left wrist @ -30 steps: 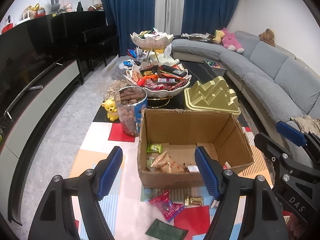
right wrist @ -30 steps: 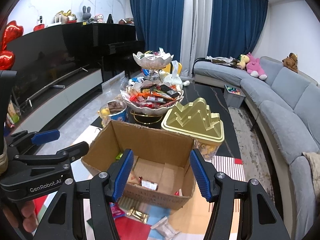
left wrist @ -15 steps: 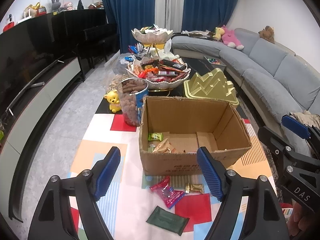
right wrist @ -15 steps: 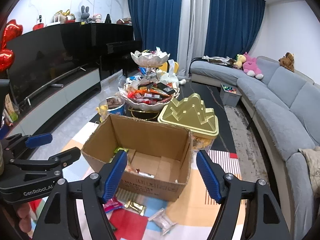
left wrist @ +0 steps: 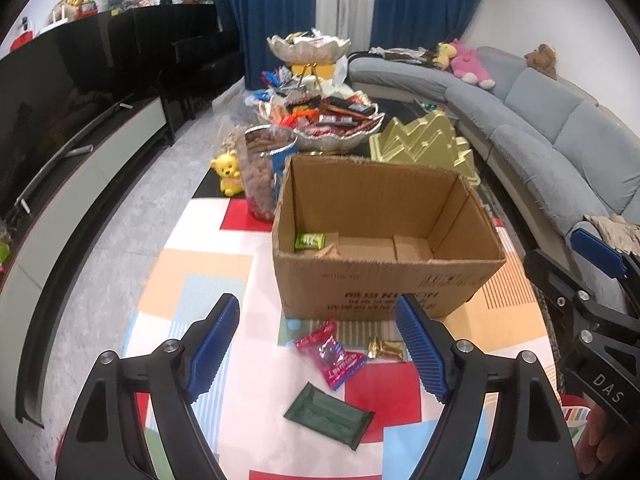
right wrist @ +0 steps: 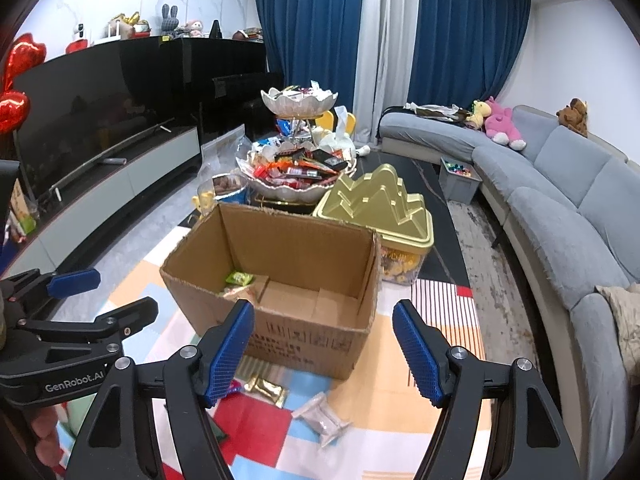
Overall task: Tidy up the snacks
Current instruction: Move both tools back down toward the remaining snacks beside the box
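Both your left gripper (left wrist: 318, 344) and right gripper (right wrist: 322, 346) hang empty, jaws wide apart, above the patchwork mat. The cardboard box (left wrist: 384, 240) sits at twelve o'clock. Loose snacks lie just in front of it: the red packet (left wrist: 330, 354), gold candy (left wrist: 386, 347), dark green packet (left wrist: 328, 410) and clear wrapper (right wrist: 322, 420). Take one at a time: drop straight down and pinch across the red packet's narrow side.

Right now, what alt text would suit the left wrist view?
An open left gripper hovers over loose snacks on a colourful mat: a red packet, gold candy and green bar. Behind them stands an open box.
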